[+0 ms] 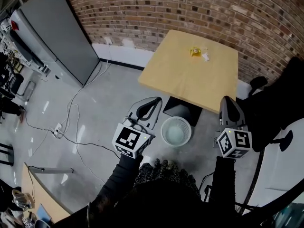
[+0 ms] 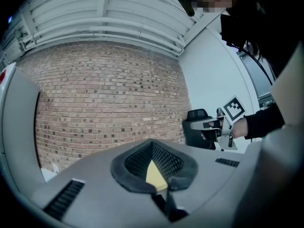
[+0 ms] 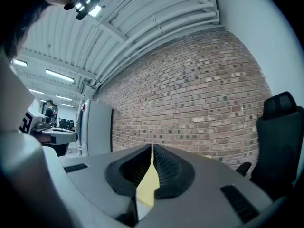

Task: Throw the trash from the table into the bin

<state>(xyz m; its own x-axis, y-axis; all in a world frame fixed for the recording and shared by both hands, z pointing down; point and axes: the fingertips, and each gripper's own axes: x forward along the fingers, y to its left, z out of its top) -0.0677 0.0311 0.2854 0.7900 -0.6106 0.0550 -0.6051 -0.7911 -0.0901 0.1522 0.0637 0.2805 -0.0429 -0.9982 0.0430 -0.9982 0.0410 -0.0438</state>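
Observation:
In the head view a light wooden table (image 1: 190, 80) stands against the brick wall. Near its far edge lie a small yellow piece of trash (image 1: 194, 52) and a crumpled white piece (image 1: 205, 57). A white mesh bin (image 1: 176, 131) stands on the floor by the table's near edge, between my grippers. My left gripper (image 1: 154, 100) (image 2: 152, 142) is shut and holds nothing, left of the bin. My right gripper (image 1: 227, 99) (image 3: 152, 146) is also shut and empty, right of the bin, short of the table edge. Both point level toward the wall.
A black office chair (image 1: 273, 103) stands to the right of the table. A grey cabinet (image 1: 52, 32) stands at the left, with cables (image 1: 71, 122) trailing over the floor. A black base (image 1: 183, 110) sits under the table. Another table corner (image 1: 38, 194) shows at bottom left.

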